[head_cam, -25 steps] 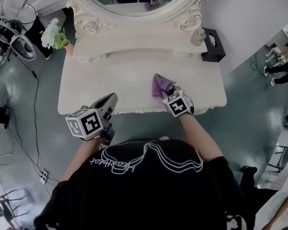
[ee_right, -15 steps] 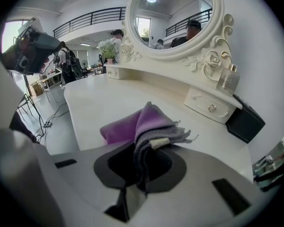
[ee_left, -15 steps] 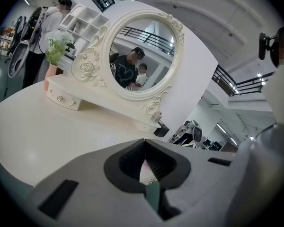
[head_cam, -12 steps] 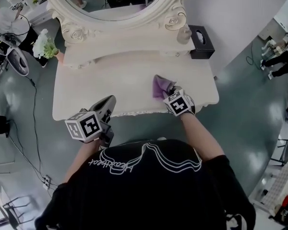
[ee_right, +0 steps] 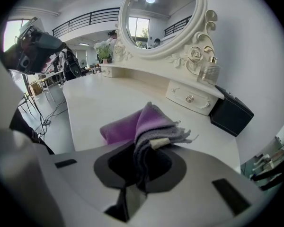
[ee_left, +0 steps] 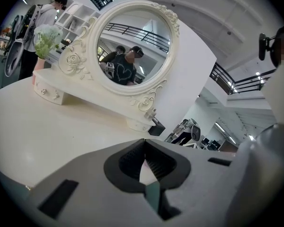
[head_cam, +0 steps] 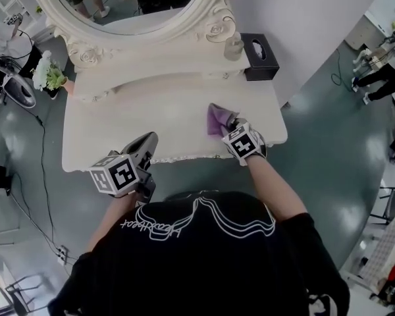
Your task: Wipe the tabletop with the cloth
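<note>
Right claw pinches the purple cloth on the near right of the white counter.
Its jaws are clamped on a bunched fold. The cloth looks soft, light and limp, so it should drag easily and is best held by that thick fold. The left claw is closed on nothing at the counter's near edge. Only the right gripper view shows grey layers and what may be a label between the pads; the head view hides them.
</note>
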Demonstrator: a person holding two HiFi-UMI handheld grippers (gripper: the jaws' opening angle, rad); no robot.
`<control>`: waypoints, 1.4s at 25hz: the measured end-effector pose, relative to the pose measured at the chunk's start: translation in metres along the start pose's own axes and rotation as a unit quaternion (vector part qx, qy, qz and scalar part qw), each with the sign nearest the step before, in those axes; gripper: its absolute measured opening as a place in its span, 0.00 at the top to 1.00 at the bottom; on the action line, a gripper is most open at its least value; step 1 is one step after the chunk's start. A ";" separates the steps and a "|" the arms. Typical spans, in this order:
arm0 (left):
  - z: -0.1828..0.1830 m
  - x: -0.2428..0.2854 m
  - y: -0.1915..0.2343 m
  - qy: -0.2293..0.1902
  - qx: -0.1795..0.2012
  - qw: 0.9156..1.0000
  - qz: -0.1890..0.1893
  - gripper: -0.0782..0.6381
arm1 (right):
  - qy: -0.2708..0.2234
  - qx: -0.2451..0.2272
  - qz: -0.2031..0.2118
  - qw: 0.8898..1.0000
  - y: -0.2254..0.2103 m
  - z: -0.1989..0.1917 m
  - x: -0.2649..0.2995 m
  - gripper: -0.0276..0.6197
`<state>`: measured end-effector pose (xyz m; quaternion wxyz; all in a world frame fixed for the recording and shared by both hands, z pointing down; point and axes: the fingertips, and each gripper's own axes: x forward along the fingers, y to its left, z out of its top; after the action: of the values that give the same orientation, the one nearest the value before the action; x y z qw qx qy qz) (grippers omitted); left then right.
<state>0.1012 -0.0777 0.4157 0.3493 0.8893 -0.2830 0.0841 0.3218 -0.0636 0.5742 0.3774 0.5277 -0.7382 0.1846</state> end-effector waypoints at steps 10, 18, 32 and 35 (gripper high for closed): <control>-0.014 0.030 -0.029 0.000 -0.009 1.000 0.001 0.89 | 0.001 0.013 -0.011 1.000 -0.049 -0.030 -0.021 0.88; -0.039 0.050 -0.054 0.007 -0.018 1.000 0.004 0.88 | 0.001 0.021 -0.016 1.000 -0.083 -0.055 -0.035 0.88; -0.069 0.074 -0.076 0.003 -0.036 0.999 0.018 0.88 | -0.005 0.042 -0.041 0.998 -0.147 -0.094 -0.054 0.88; -0.076 0.077 -0.079 0.005 -0.038 0.999 0.019 0.88 | -0.006 0.047 -0.046 0.998 -0.156 -0.100 -0.057 0.88</control>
<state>0.2126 -0.0139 0.4531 0.3826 0.8693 -0.3013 0.0849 0.5105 -0.0191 0.5764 0.3552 0.5794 -0.7061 0.1986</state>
